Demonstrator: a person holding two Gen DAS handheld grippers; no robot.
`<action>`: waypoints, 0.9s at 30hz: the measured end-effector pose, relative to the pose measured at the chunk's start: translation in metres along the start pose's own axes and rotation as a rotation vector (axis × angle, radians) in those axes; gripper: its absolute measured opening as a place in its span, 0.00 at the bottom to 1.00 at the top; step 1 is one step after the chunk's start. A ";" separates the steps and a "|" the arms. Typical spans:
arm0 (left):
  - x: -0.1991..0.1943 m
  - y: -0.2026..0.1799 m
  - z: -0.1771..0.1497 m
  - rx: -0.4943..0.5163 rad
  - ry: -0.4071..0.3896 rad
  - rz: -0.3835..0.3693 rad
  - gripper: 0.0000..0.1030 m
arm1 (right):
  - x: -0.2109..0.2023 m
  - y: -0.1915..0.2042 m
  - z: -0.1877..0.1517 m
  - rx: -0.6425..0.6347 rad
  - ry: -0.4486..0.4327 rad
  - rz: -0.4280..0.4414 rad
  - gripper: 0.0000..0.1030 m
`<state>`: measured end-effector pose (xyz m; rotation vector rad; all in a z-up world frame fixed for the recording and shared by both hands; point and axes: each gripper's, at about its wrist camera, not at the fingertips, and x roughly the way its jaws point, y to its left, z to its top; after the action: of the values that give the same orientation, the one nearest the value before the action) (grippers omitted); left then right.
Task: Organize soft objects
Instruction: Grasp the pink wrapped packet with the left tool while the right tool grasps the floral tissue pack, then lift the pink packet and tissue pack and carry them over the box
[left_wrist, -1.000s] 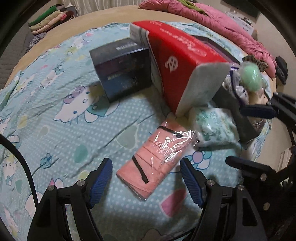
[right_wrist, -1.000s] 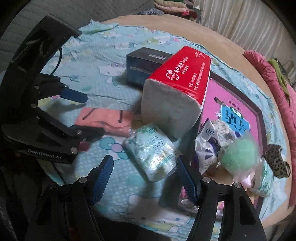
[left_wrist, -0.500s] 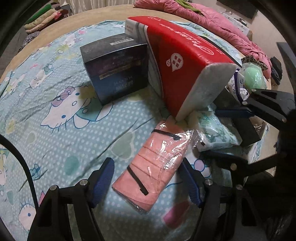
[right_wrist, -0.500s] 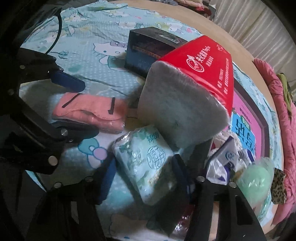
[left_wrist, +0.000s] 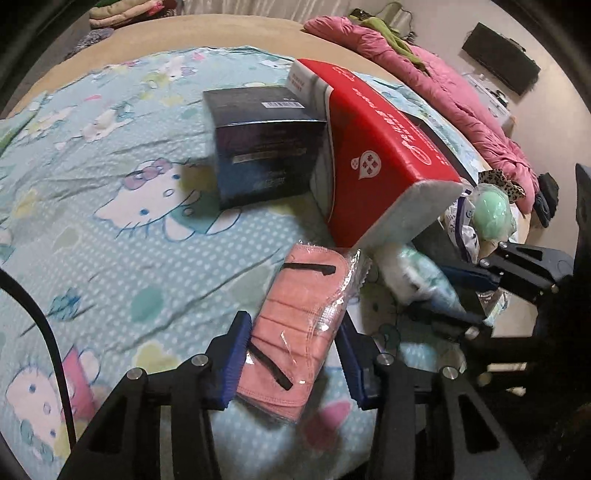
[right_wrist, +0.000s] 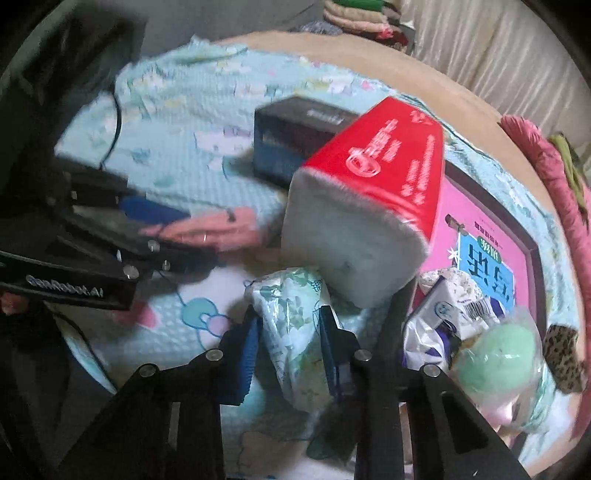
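Note:
In the left wrist view my left gripper (left_wrist: 293, 350) is shut on the pink mask pack (left_wrist: 299, 317), which lies on the Hello Kitty sheet (left_wrist: 129, 206). In the right wrist view my right gripper (right_wrist: 290, 349) is shut on the pale green tissue pack (right_wrist: 291, 325), just in front of the red tissue pack (right_wrist: 380, 184). The red tissue pack (left_wrist: 373, 166) leans against a dark blue box (left_wrist: 262, 147). The pink mask pack also shows in the right wrist view (right_wrist: 218, 232) between the left gripper's fingers.
A pink-covered book (right_wrist: 484, 221) lies under the red pack. A green sponge ball in a bag (right_wrist: 498, 350) and a white-and-blue pack (right_wrist: 443, 314) sit at the right. A pink blanket (left_wrist: 443, 96) lies at the bed's far side. Folded clothes (right_wrist: 362, 18) lie beyond.
Both grippers have moved forward and closed: the left onto the pink mask pack, the right onto the pale green tissue pack.

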<state>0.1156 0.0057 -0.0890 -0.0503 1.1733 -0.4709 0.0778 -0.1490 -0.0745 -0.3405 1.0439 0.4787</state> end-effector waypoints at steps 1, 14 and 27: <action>-0.002 0.000 -0.002 0.005 -0.004 0.008 0.44 | -0.005 0.000 0.000 0.006 -0.016 0.004 0.29; -0.089 -0.049 0.001 0.033 -0.172 0.036 0.44 | -0.098 -0.013 -0.004 0.179 -0.227 0.086 0.27; -0.118 -0.154 0.042 0.129 -0.250 -0.028 0.44 | -0.192 -0.091 -0.038 0.411 -0.390 -0.042 0.27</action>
<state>0.0665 -0.0972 0.0737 -0.0136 0.8968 -0.5471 0.0182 -0.2863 0.0814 0.0960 0.7289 0.2679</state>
